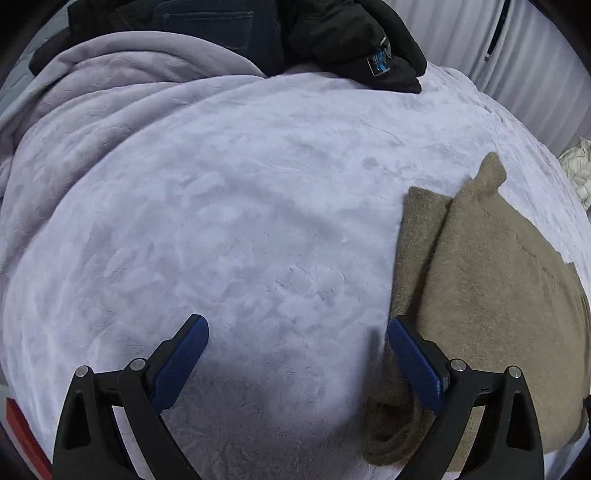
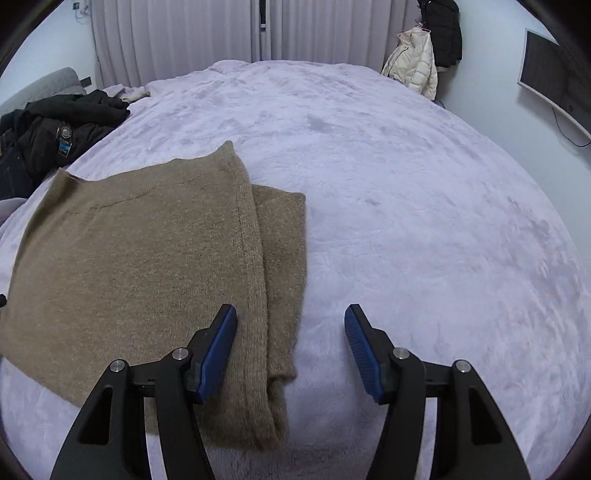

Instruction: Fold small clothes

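Note:
A tan knitted sweater [image 2: 147, 258] lies partly folded on the pale lilac blanket [image 2: 406, 203], with a folded sleeve strip [image 2: 284, 266] showing along its right side. It also shows in the left wrist view [image 1: 498, 295], at the right. My right gripper [image 2: 291, 325] is open and empty, just above the sweater's near right edge, its left finger over the knit. My left gripper [image 1: 297, 332] is open and empty over the blanket [image 1: 240, 221], its right finger beside the sweater's left edge.
A black jacket [image 1: 354, 37] and dark jeans [image 1: 221, 29] lie at the blanket's far edge; the jacket also shows in the right wrist view [image 2: 62, 125]. White curtains [image 2: 184, 33], a cream coat [image 2: 413, 62] and a wall screen [image 2: 554, 81] stand beyond the bed.

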Tool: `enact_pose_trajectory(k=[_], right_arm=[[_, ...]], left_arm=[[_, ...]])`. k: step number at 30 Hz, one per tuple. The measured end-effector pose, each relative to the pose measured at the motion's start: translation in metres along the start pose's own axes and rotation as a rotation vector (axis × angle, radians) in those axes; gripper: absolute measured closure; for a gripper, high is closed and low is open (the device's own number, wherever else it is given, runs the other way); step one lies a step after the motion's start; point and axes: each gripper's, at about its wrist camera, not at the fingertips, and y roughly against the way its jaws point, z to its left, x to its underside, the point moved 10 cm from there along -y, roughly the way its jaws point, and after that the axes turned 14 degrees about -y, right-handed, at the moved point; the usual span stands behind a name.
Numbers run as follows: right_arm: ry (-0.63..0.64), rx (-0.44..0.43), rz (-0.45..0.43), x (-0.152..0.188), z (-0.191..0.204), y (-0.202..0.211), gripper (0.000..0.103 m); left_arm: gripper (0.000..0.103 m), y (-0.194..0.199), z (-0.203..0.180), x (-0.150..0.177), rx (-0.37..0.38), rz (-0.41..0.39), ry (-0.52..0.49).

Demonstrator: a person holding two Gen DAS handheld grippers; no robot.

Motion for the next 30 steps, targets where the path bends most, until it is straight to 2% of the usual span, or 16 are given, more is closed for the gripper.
enact_pose_trajectory(k=[2,4,6,8,10,11,12,13,15,17,19,21,23,25,28,30], right_arm=[[0.027,-0.027,-0.045,-0.005,0.012,0.015,0.038],[0.073,-0.102,-0.059,-0.007,0.037,0.024,0.037],[0.123,-0.198,-0.042,-0.005,0.071,0.022,0.034],[0.164,-0.241,-0.024,0.001,0.093,0.011,0.034],[0.188,-0.175,0.032,0.008,0.094,-0.018,0.034],[0.173,-0.134,0.058,0.011,0.084,-0.030,0.034],[0.144,-0.147,0.063,0.010,0.075,-0.034,0.034],[0.098,-0.194,0.063,0.008,0.064,-0.032,0.034],[0.043,-0.215,0.076,0.003,0.044,-0.027,0.034],[0.017,-0.126,0.074,-0.007,0.019,-0.023,0.033],[0.001,-0.167,0.039,-0.023,0.016,-0.010,0.033],[0.002,-0.215,0.000,-0.043,0.031,0.000,0.031],[0.044,-0.249,-0.015,-0.061,0.065,-0.002,0.023],[0.088,-0.249,0.000,-0.071,0.102,-0.020,0.023],[0.123,-0.197,0.041,-0.077,0.144,-0.062,0.023],[0.151,-0.113,0.075,-0.072,0.155,-0.098,0.023]], left_arm=[[0.004,0.014,-0.016,-0.009,0.079,-0.034,-0.004],[0.004,0.026,-0.046,-0.025,0.138,-0.077,-0.041],[0.004,0.033,-0.093,-0.039,0.231,-0.109,-0.129],[0.004,0.025,-0.135,-0.044,0.290,-0.099,-0.222],[0.004,0.003,-0.157,-0.040,0.251,-0.055,-0.324],[0.004,-0.015,-0.155,-0.035,0.180,-0.023,-0.360],[0.004,-0.028,-0.148,-0.031,0.142,0.002,-0.373],[0.004,-0.037,-0.142,-0.027,0.186,0.002,-0.362],[0.004,-0.031,-0.134,-0.030,0.237,-0.021,-0.322],[0.004,-0.018,-0.133,-0.037,0.234,-0.019,-0.298],[0.004,0.001,-0.144,-0.053,0.250,-0.072,-0.286],[0.004,0.011,-0.164,-0.071,0.254,-0.107,-0.313],[0.004,0.004,-0.182,-0.093,0.198,-0.132,-0.364],[0.004,-0.021,-0.190,-0.114,0.119,-0.098,-0.376],[0.004,-0.064,-0.188,-0.125,0.070,-0.007,-0.337],[0.000,-0.085,-0.184,-0.121,0.056,0.004,-0.335]])
